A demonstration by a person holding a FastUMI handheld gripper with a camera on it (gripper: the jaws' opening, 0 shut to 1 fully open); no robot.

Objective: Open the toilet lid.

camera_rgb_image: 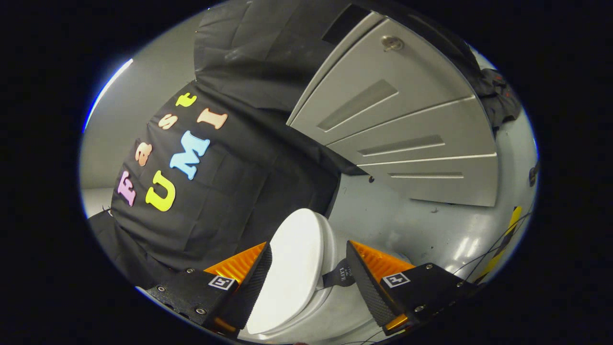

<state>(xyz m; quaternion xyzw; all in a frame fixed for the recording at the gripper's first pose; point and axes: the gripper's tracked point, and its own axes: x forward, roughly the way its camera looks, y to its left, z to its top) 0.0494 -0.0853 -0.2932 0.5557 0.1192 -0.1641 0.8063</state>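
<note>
I see the booth's black cloth wall (230, 191) taking up most of what lies beyond the fingers, with a grey cabinet (402, 129) of several drawer fronts beside it; the top front carries a small round lock (392, 43). Below the cabinet runs a glossy grey floor (431, 230), with a yellow and black striped strip (503, 244) and thin cables near it.

The white toilet (316, 297) sits right between my fingers, and the whole scene appears rolled on its side. The toilet lid (292, 268) is an elongated oval whose long axis runs from close to the gripper away toward the cloth wall; its broad face is turned toward the left finger. A small dark strap (337, 277) hangs off the lid's edge toward the right finger, bearing small pale lettering that I cannot make out.

The gripper (309, 261) has its fingers spread wide apart, one on each side of the lid, neither clearly touching it. Each finger base wears a square black-and-white marker tag (396, 280).
</note>
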